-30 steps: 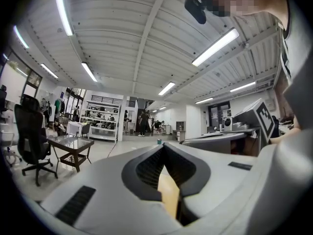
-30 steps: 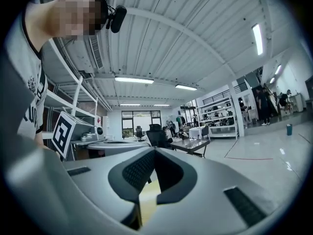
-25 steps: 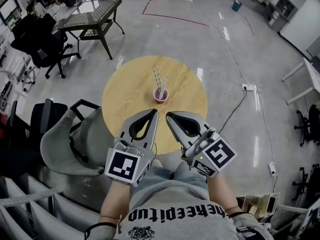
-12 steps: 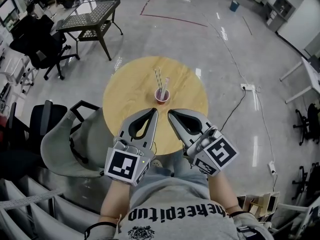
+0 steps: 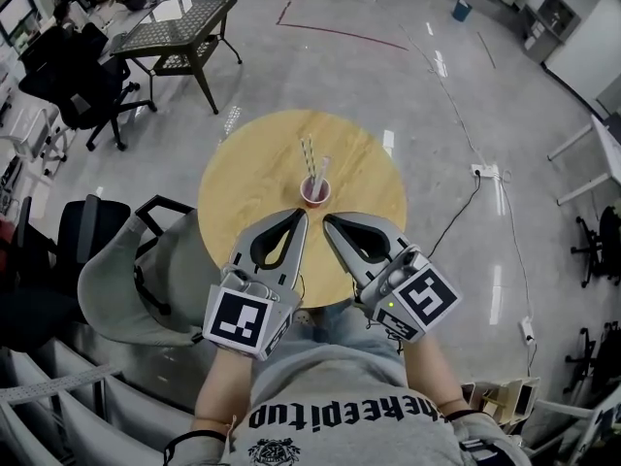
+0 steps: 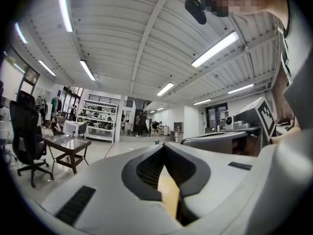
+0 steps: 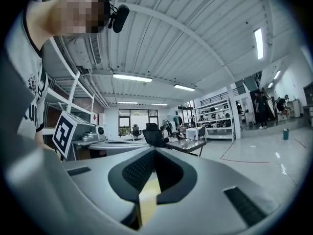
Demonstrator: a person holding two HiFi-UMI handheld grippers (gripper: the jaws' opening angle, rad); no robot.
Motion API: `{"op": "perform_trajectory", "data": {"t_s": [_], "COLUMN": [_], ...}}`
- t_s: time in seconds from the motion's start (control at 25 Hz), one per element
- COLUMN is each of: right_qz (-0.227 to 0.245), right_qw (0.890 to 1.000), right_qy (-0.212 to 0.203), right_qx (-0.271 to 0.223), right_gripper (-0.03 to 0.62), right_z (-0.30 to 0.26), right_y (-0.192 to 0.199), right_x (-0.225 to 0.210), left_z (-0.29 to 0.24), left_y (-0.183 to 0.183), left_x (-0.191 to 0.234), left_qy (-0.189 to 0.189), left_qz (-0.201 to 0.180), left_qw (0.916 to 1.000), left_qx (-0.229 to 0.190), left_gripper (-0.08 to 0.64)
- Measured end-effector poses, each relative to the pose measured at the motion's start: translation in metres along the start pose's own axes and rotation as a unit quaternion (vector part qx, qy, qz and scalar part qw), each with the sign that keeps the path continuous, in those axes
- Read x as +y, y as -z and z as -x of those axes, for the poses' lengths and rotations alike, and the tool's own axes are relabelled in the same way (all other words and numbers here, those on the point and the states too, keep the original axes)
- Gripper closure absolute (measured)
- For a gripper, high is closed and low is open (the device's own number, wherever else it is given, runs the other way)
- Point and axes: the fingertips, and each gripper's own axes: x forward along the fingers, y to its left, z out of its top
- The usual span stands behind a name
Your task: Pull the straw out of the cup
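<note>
A small red cup [image 5: 314, 191] stands near the middle of the round wooden table [image 5: 252, 197], with two straws [image 5: 310, 160] sticking up out of it, one striped green, one pale. My left gripper [image 5: 302, 216] is held level over the table's near edge, jaws shut and empty, just short of the cup. My right gripper [image 5: 326, 221] sits beside it, also shut with nothing between its fingers. In the left gripper view [image 6: 164, 147] and the right gripper view [image 7: 153, 151] the jaw tips meet; the cup is hidden below them.
A grey chair [image 5: 126, 275] stands at the table's left. A glass-topped metal side table [image 5: 179, 25] and black office chairs [image 5: 73, 90] are farther back left. A cable and power strip [image 5: 482, 171] lie on the floor to the right.
</note>
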Motion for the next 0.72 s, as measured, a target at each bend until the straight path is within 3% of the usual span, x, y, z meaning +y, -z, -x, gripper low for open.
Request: {"op": "perform_trajectory", "data": {"t_s": [0.72], "right_qz": [-0.001], "right_qw": [1.0], "right_qy": [-0.021], "right_qx": [0.004], "right_gripper": [0.581], "right_z": [-0.016], "right_y": [-0.002], "right_x": [-0.049], "left_z": [-0.05], "left_y": [0.0], "left_x": [0.013], "left_qy": [-0.016], "left_qz": [0.003], "left_qw": [0.9999], "left_qx": [0.005], "left_gripper": [0.537]}}
